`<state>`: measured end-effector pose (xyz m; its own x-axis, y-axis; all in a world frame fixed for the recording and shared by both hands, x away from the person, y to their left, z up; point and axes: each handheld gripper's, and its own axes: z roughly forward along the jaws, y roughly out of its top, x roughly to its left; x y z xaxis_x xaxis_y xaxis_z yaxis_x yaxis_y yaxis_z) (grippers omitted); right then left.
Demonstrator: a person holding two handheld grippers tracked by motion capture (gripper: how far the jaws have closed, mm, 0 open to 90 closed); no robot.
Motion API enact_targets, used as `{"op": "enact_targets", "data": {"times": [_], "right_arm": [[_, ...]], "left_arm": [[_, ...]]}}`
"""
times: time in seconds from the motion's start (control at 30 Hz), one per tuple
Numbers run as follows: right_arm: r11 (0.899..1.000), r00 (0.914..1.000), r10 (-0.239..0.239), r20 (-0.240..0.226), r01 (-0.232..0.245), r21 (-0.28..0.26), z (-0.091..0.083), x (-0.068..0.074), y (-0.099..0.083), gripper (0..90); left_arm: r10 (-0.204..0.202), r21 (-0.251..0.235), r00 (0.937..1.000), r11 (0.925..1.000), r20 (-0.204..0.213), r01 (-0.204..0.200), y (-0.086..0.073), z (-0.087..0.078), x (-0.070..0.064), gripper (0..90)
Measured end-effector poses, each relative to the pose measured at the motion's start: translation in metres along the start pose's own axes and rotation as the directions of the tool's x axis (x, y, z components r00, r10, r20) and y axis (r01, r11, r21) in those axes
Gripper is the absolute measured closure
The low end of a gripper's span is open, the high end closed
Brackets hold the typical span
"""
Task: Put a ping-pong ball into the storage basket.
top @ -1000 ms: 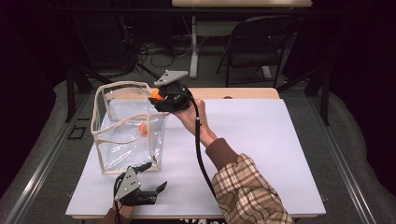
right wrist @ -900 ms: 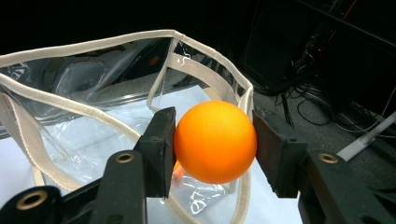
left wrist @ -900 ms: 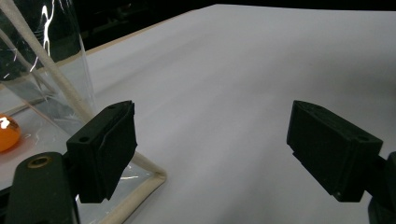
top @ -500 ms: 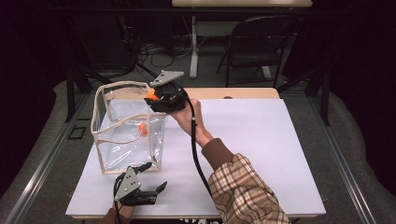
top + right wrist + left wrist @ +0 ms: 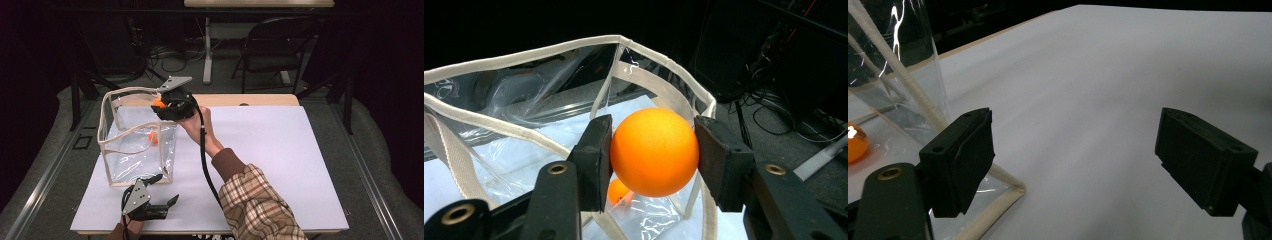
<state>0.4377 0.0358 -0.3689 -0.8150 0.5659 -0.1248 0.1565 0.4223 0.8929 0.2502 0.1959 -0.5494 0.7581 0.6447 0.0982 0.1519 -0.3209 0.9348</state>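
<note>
A clear plastic bag with cream trim stands open on the left of the white table. My right gripper is held over the bag's right rim, shut on an orange ball. In the right gripper view that ball sits squeezed between the two pads above the bag's opening. A second orange ball lies on the bag's floor, seen below the held one. My left gripper rests open near the table's front edge, just in front of the bag's corner, with nothing between its jaws.
A plaid sleeve reaches diagonally across the table's middle, with the gripper cable trailing along it. A wooden strip borders the table's far edge. A folding chair and floor cables lie beyond.
The right gripper has carried its orange ball slightly left, further over the bag's rim. The left gripper has stayed in place.
</note>
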Motion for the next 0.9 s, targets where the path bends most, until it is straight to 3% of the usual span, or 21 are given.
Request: {"op": "enact_targets", "data": {"times": [0.9], "right_arm": [[1.0, 0.9999, 0.012, -0.008, -0.012, 0.016, 0.014, 0.0, -0.002, 51.0]], "left_arm": [[-0.001, 0.0, 1.0, 1.0, 0.001, 0.001, 0.0, 0.0, 0.0, 16.0]]}}
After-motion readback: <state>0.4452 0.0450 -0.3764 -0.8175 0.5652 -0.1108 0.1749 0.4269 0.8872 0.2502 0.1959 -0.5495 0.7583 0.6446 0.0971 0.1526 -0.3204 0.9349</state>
